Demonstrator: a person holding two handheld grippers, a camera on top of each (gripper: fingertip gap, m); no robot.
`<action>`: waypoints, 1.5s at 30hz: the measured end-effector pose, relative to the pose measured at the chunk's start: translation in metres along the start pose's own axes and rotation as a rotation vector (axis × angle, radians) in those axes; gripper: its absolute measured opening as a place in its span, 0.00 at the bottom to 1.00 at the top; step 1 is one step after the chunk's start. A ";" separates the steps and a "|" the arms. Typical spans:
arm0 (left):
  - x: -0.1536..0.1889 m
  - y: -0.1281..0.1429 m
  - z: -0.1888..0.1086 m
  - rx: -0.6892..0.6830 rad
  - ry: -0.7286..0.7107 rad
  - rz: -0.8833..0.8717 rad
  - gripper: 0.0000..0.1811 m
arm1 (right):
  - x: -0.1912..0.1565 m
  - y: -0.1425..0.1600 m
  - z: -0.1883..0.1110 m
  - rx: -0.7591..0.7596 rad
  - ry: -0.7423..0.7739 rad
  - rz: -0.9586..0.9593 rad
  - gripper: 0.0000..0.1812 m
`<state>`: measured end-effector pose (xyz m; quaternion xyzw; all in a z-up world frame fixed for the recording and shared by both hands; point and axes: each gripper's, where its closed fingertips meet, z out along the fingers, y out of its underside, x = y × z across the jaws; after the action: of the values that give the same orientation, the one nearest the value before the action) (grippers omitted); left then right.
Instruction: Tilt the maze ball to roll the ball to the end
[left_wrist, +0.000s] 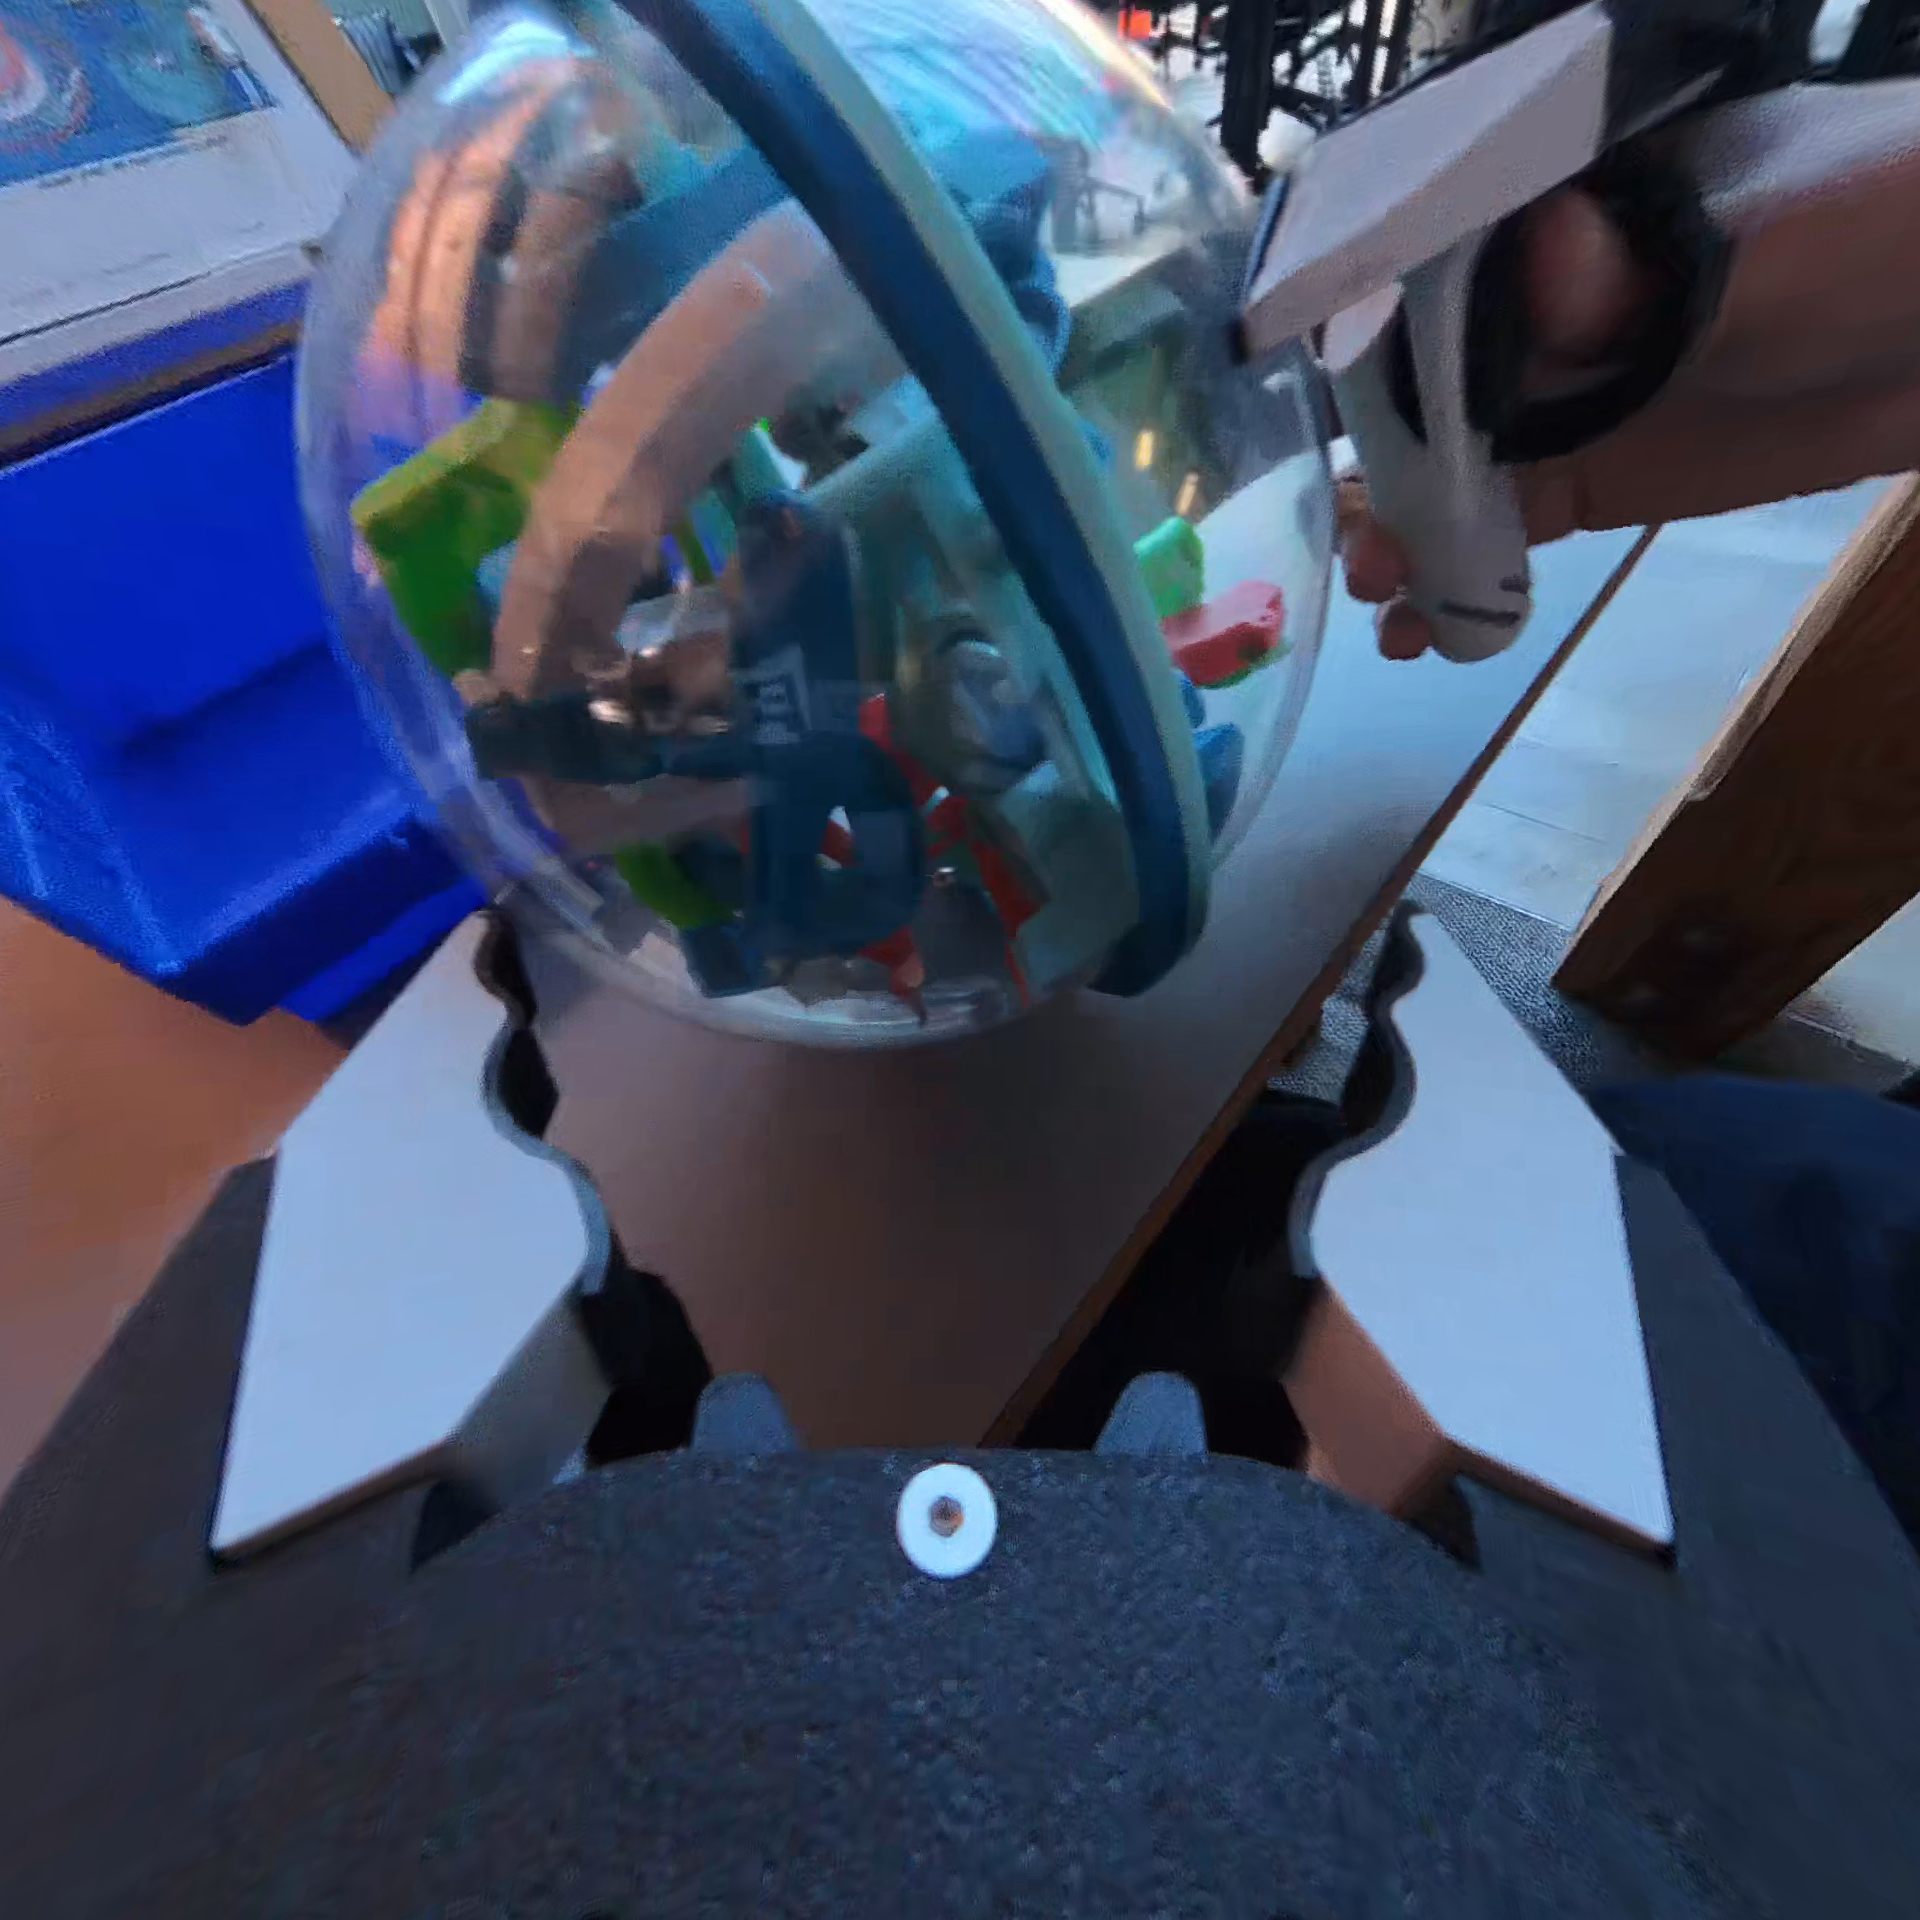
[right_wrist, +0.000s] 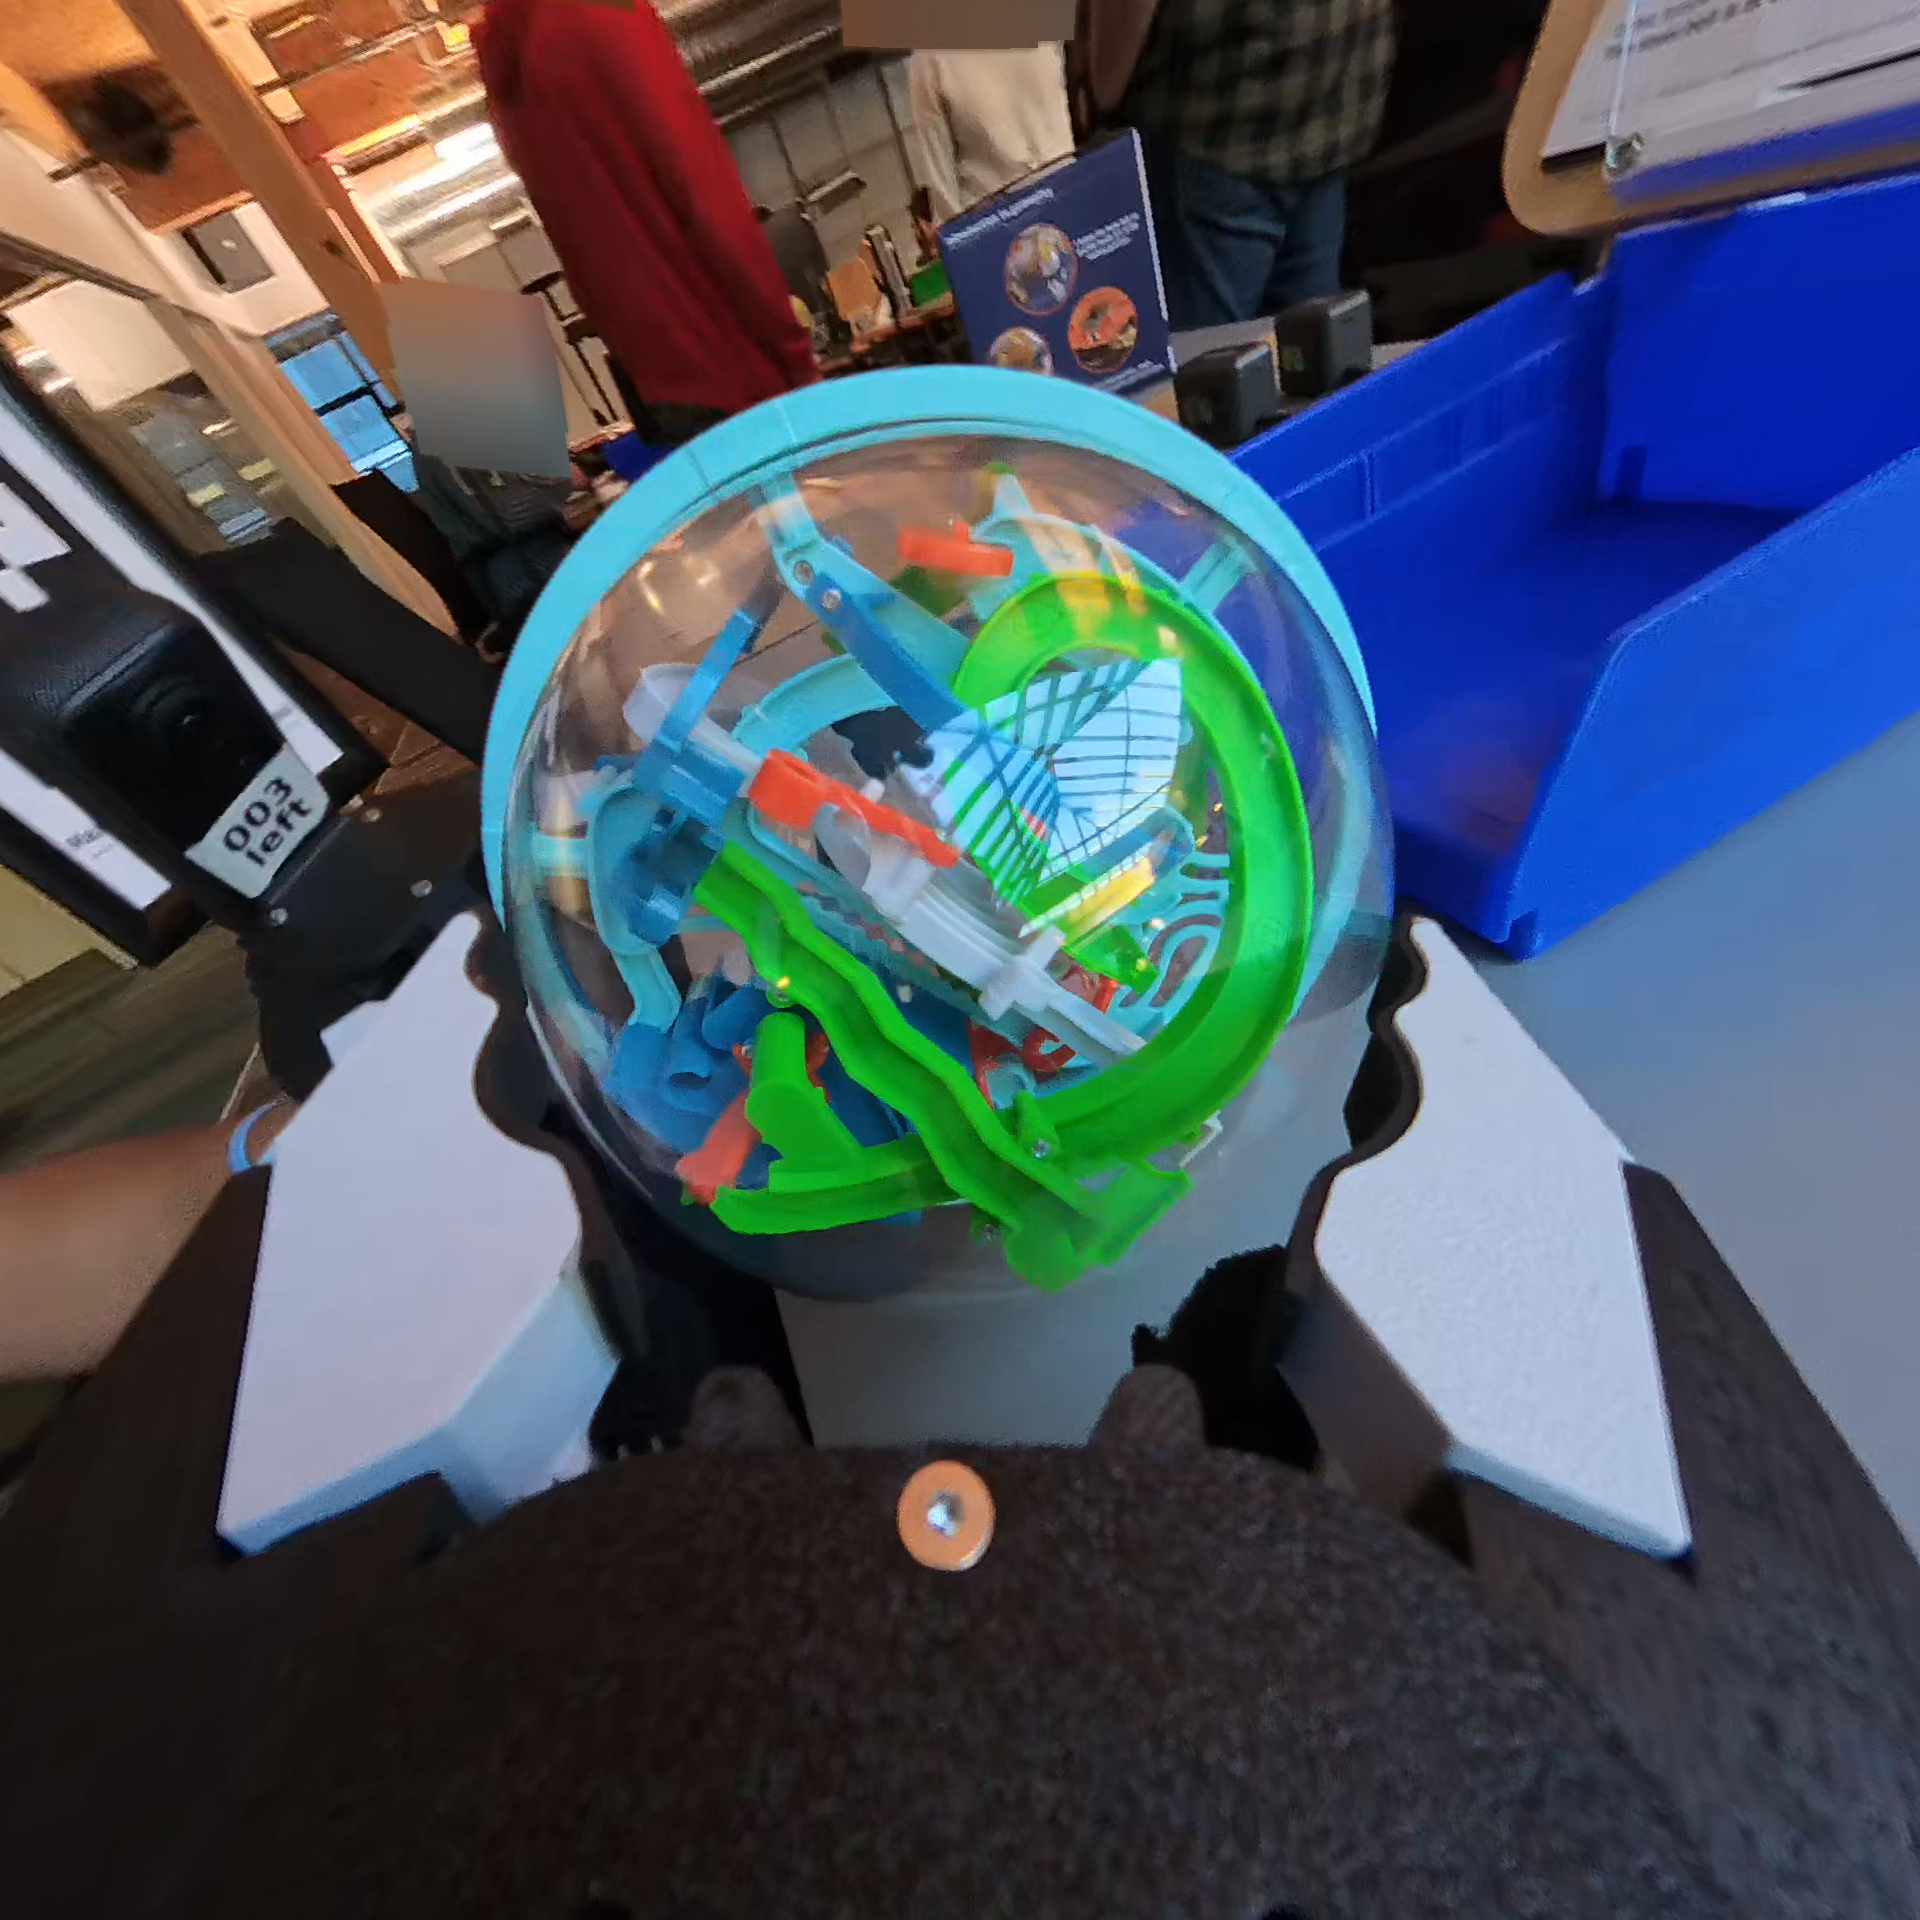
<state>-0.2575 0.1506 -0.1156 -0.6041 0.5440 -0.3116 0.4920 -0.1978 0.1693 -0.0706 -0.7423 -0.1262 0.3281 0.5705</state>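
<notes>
maze ball (left_wrist: 810, 540) top cropped, interior blurred

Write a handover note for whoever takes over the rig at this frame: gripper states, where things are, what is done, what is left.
Right hand-held gripper: jaws wide, cradling the clear plastic maze ball with the turquoise rim; its fingers sit at the sphere's sides.
Left hand-held gripper: open, its left fingertip at the sphere's lower edge; whether it touches is unclear through blur.
The sphere sits over the grey tabletop, beside the blue plastic bin.
Done: ball taken up.
Left: the small steel ball's position is not readable, so finishing cannot be confirmed; find it, then tilt on.
</notes>
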 end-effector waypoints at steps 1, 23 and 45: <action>0.003 -0.002 -0.001 0.015 0.019 -0.002 0.86 | 0.000 0.001 -0.002 0.008 -0.017 -0.019 0.85; -0.004 -0.004 -0.014 0.118 0.189 -0.115 0.86 | -0.024 -0.011 -0.034 0.012 -0.205 0.036 0.85; -0.041 -0.029 -0.036 0.071 0.579 -0.238 0.88 | -0.048 0.004 -0.004 -0.165 -0.368 -0.289 0.83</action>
<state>-0.2891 0.1792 -0.0705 -0.5322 0.5758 -0.5448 0.2973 -0.2321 0.1378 -0.0576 -0.6884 -0.3594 0.3612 0.5162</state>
